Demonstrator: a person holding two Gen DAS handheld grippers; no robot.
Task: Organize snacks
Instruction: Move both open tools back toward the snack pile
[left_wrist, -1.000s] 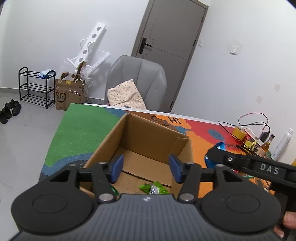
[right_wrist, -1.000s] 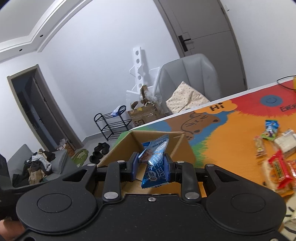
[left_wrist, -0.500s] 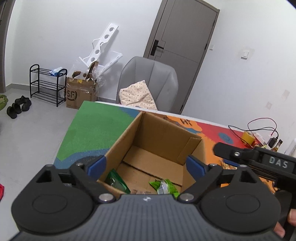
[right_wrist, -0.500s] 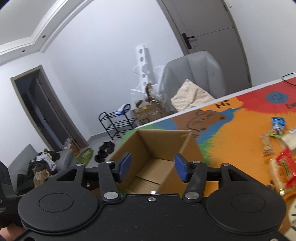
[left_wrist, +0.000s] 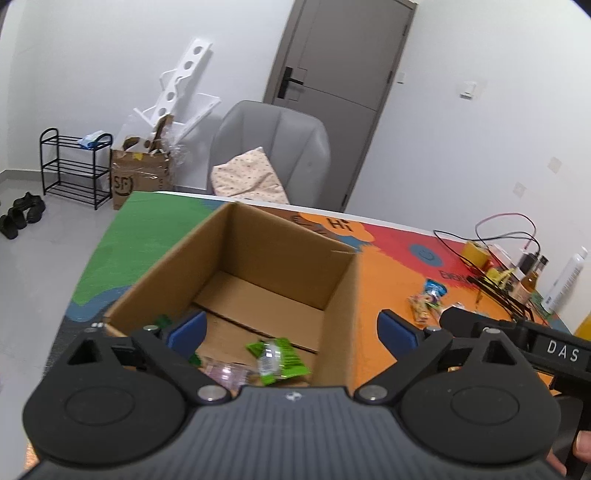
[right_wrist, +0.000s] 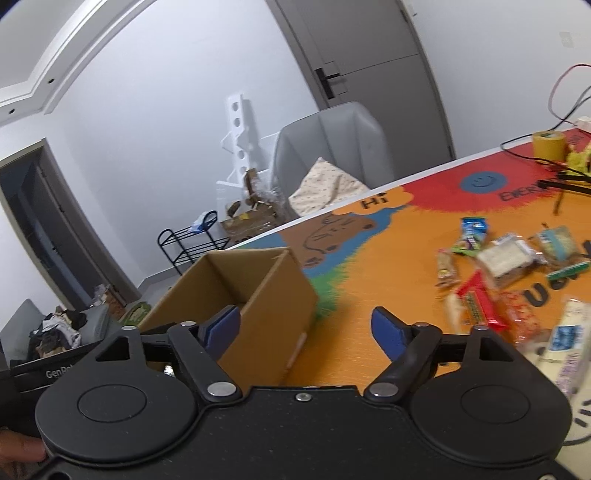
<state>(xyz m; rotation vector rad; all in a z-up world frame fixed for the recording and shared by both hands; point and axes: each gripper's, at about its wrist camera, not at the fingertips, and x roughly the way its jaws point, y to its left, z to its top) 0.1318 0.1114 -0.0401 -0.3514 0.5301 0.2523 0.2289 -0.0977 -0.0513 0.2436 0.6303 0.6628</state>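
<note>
An open cardboard box (left_wrist: 236, 266) stands on the colourful table mat; it also shows in the right wrist view (right_wrist: 255, 291). Inside lie a green snack packet (left_wrist: 280, 358) and a clear pinkish packet (left_wrist: 225, 373). My left gripper (left_wrist: 291, 328) is wide open and empty above the box's near side. My right gripper (right_wrist: 306, 328) is wide open and empty, just right of the box. A pile of loose snacks (right_wrist: 506, 266) lies on the orange part of the mat, including a red packet (right_wrist: 476, 299) and a blue packet (right_wrist: 472, 225).
A grey chair (left_wrist: 269, 147) with a cushion stands behind the table. Cables, a tape roll (right_wrist: 548, 144) and bottles (left_wrist: 528, 280) crowd the far right of the table. A shoe rack (left_wrist: 74, 162) and a cardboard carton (left_wrist: 140, 177) stand on the floor at left.
My right gripper let go of the blue snack packet over the box, opened wide and swung right toward the snack pile. My left gripper opened wider above the box.
</note>
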